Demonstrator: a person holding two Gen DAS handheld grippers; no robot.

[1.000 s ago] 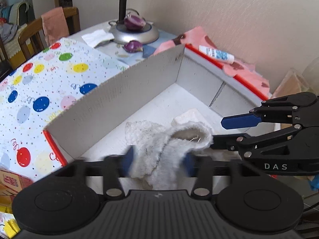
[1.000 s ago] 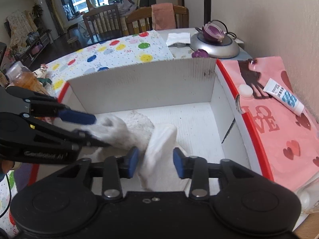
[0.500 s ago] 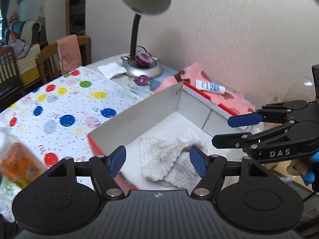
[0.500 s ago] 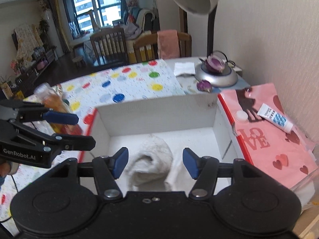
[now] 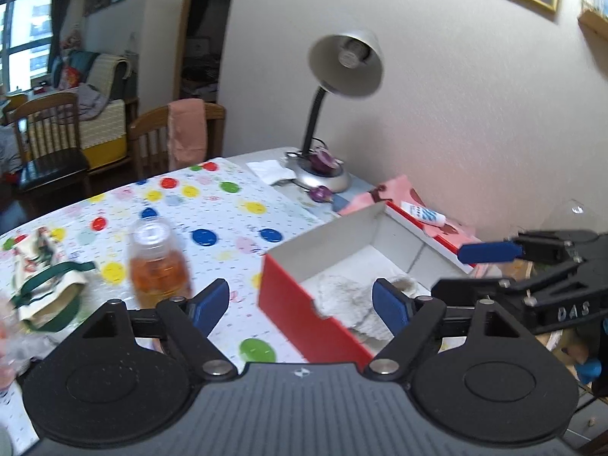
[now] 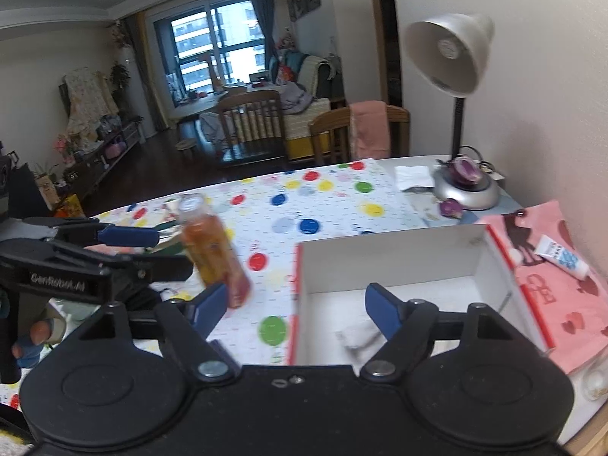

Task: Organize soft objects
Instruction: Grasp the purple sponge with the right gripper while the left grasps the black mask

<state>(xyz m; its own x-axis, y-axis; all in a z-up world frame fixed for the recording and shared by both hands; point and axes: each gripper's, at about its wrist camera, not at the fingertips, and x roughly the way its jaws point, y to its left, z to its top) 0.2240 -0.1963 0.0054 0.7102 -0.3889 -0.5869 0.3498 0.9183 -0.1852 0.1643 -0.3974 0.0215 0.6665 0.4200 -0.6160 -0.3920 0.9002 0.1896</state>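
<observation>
Let go of towel (image 5: 351, 300), now lying in box (image 5: 304, 311). My left gripper (image 5: 300, 304) and right gripper (image 6: 296, 306) opening, empty, pulled back; next soft item due.

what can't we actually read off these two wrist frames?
- White cloth in the red box: its near part is hidden by the box wall and the left tool in the left view; blurred behind the right tool in the right view.
- Bottle of orange liquid: motion-blurred in both views, label unreadable.
- Tube print: too small.
- Green-strapped pouch: partly behind the left tool.
</observation>
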